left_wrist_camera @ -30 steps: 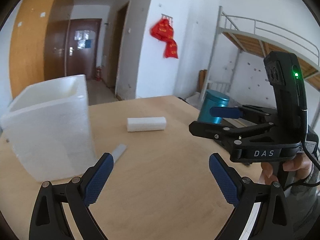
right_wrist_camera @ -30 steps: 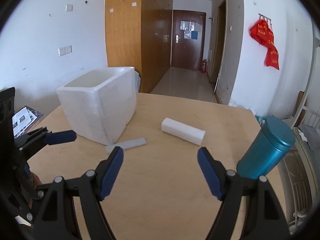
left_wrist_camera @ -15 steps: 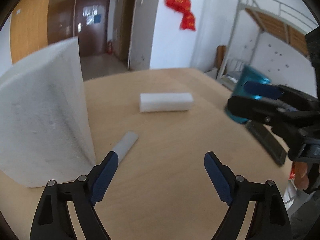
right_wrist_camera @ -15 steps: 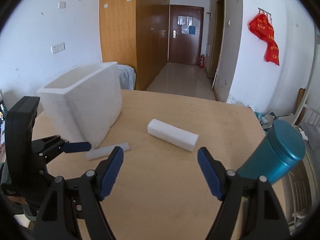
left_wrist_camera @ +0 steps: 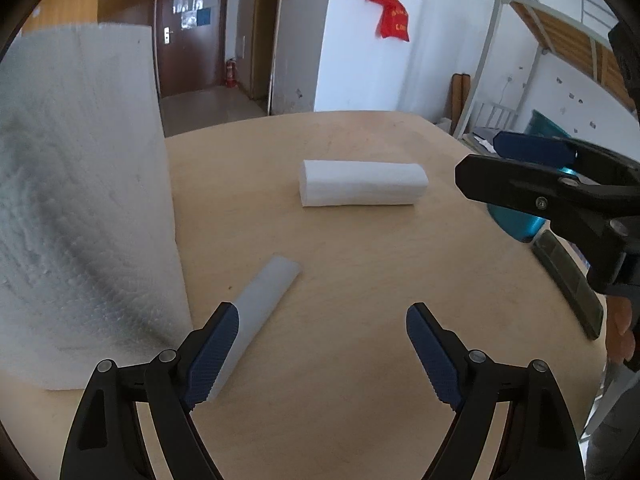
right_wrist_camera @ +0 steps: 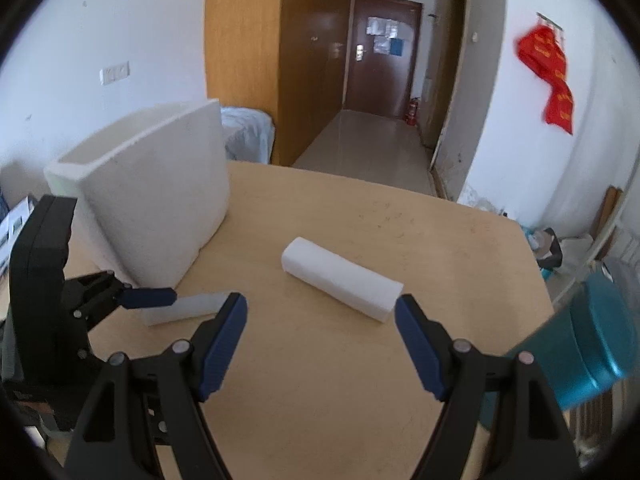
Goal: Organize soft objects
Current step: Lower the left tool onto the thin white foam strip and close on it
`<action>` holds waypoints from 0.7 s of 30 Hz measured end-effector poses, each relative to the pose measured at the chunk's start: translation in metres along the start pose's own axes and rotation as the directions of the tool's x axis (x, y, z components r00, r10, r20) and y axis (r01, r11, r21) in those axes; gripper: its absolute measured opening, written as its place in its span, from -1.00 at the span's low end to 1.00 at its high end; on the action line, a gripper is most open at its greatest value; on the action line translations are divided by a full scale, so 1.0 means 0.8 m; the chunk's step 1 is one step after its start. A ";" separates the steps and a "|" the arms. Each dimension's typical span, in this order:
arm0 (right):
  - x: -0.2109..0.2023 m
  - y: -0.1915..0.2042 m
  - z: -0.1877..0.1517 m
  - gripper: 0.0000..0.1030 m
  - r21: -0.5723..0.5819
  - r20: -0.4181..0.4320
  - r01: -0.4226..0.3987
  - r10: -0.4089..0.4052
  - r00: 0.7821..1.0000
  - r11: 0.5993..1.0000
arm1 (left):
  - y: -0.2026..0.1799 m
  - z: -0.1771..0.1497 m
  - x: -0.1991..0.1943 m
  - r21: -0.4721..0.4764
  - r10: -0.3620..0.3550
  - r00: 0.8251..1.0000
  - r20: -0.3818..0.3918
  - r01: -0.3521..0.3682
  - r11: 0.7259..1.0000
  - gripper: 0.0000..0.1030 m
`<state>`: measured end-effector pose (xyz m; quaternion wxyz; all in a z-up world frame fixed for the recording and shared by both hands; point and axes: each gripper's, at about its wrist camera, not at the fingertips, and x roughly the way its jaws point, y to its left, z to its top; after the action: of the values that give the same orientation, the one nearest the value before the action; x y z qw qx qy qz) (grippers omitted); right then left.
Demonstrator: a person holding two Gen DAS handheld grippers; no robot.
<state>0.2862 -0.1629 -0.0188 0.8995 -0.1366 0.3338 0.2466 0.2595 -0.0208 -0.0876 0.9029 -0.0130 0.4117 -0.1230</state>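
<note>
The flat pad [left_wrist_camera: 260, 312] lies on the table [left_wrist_camera: 360, 272] by the box [left_wrist_camera: 80, 200], long way pointing up-right. Left gripper [left_wrist_camera: 322, 354] is nearest, wide, w/ nothing in it. Roll [right_wrist_camera: 340, 284] sits ahead of right gripper [right_wrist_camera: 320, 340], also wide & empty.

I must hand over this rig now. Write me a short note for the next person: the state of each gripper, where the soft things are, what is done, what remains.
Left gripper: open, empty, low over the flat grey foam strip, which lies beside the white foam box.
Right gripper: open, empty, facing the white tissue pack in the middle of the wooden table.
Teal canister: at the table's right edge.
Done: nothing visibly; both soft things are on the table.
Left: probably grasp the strip and the pack and put them in the box.
</note>
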 end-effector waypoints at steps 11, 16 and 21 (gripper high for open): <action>0.046 -0.001 0.007 0.55 -0.118 -0.087 -0.027 0.017 0.996 0.993 | 0.005 0.003 0.006 0.012 0.001 1.000 -0.012 -0.001 1.000 0.68; 0.059 -0.011 0.008 0.55 -0.111 -0.110 -0.043 0.031 0.993 0.993 | 0.010 0.011 0.013 0.003 -0.015 1.000 -0.028 0.015 1.000 0.68; 0.059 -0.012 0.005 0.55 -0.105 -0.115 -0.046 0.034 0.993 0.993 | 0.020 0.018 0.019 -0.007 0.004 0.999 -0.035 -0.004 1.000 0.58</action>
<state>0.3243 -0.1527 -0.0467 0.8654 -0.1919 0.3729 0.2741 0.2833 -0.0097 -0.0918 0.8957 -0.0133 0.4279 -0.1199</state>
